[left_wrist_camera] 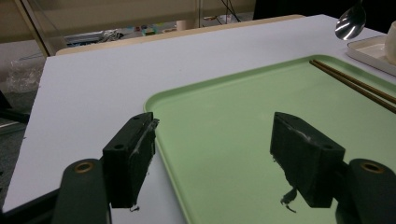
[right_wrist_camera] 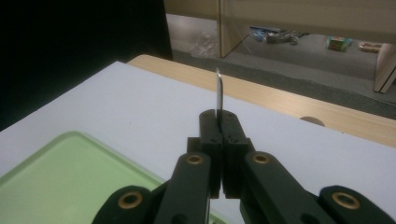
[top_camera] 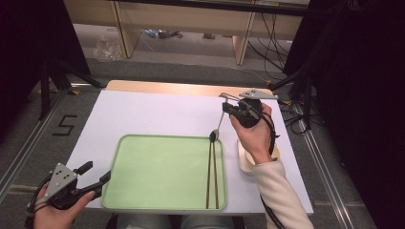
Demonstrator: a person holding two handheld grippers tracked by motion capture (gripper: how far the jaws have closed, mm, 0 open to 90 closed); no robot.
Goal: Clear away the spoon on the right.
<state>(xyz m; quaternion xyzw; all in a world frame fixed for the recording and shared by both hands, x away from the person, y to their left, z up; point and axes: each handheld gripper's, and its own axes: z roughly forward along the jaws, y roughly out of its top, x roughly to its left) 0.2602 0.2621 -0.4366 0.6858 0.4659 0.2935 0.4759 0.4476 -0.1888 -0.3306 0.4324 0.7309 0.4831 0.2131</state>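
My right gripper [top_camera: 225, 108] is shut on the handle of a metal spoon [top_camera: 217, 125], held above the table. The spoon hangs down, its bowl just over the far right corner of the green tray [top_camera: 116, 160]. In the right gripper view the jaws [right_wrist_camera: 219, 122] pinch the thin handle [right_wrist_camera: 218, 91], which sticks up edge-on. A pair of brown chopsticks [top_camera: 212, 172] lies lengthwise along the tray's right side. My left gripper [top_camera: 97, 172] stands open at the tray's near left corner, with nothing between its fingers [left_wrist_camera: 212, 135]. From there the spoon bowl [left_wrist_camera: 350, 23] and chopsticks [left_wrist_camera: 357, 87] appear far right.
A white dish [top_camera: 244, 161] sits on the white table [top_camera: 157, 112] just right of the tray, partly under my right hand; something white [left_wrist_camera: 391, 42] stands on it. Beyond the table's far wooden edge are floor, cables and shelf legs. Dark curtains flank both sides.
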